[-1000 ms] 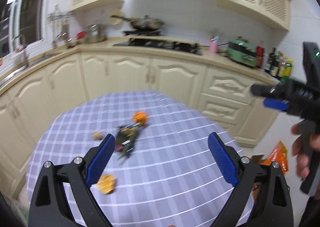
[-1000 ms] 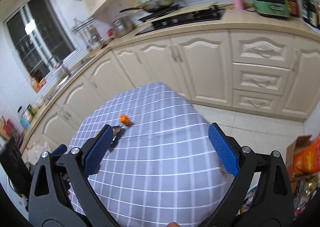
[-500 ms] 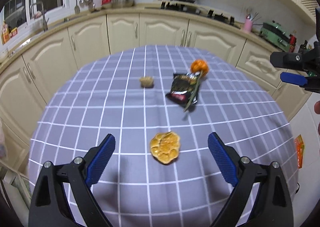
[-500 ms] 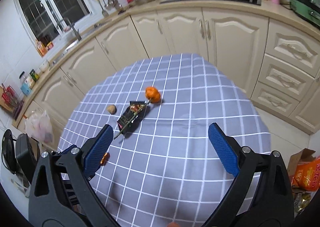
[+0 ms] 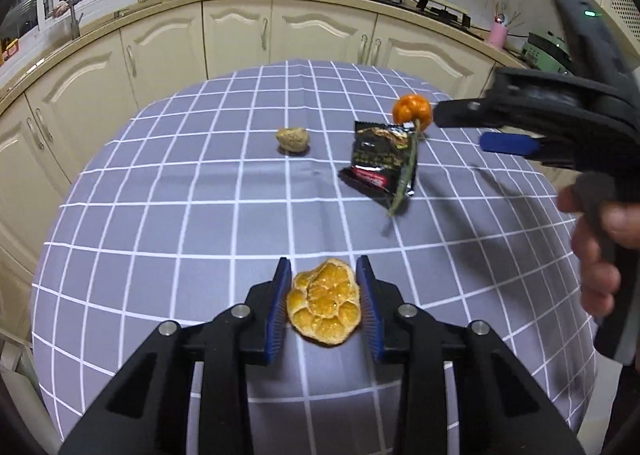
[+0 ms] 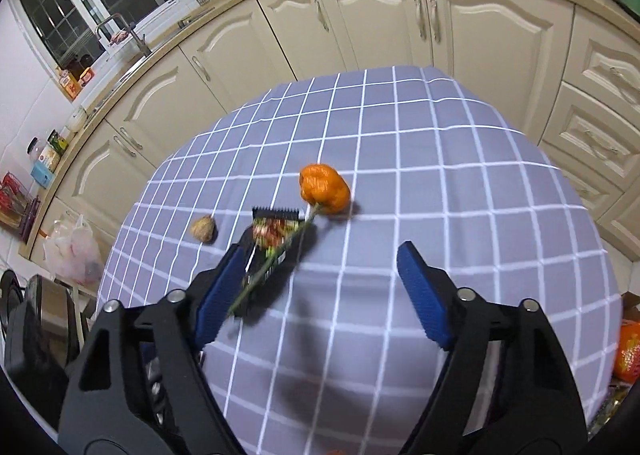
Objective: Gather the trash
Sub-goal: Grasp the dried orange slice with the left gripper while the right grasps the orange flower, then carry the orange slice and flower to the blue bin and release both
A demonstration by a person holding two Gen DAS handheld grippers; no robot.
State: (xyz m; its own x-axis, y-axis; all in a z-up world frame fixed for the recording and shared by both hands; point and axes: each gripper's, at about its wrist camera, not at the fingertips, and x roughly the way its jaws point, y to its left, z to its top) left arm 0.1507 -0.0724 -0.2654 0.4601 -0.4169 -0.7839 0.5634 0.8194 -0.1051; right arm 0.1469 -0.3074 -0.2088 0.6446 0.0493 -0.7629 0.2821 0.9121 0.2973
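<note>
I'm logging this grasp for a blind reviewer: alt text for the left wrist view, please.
The left gripper has its blue pads on either side of an orange peel on a grey checked tablecloth. Farther back lie a black snack wrapper, an orange flower and a brown lump; the right gripper hovers open at right.
</note>
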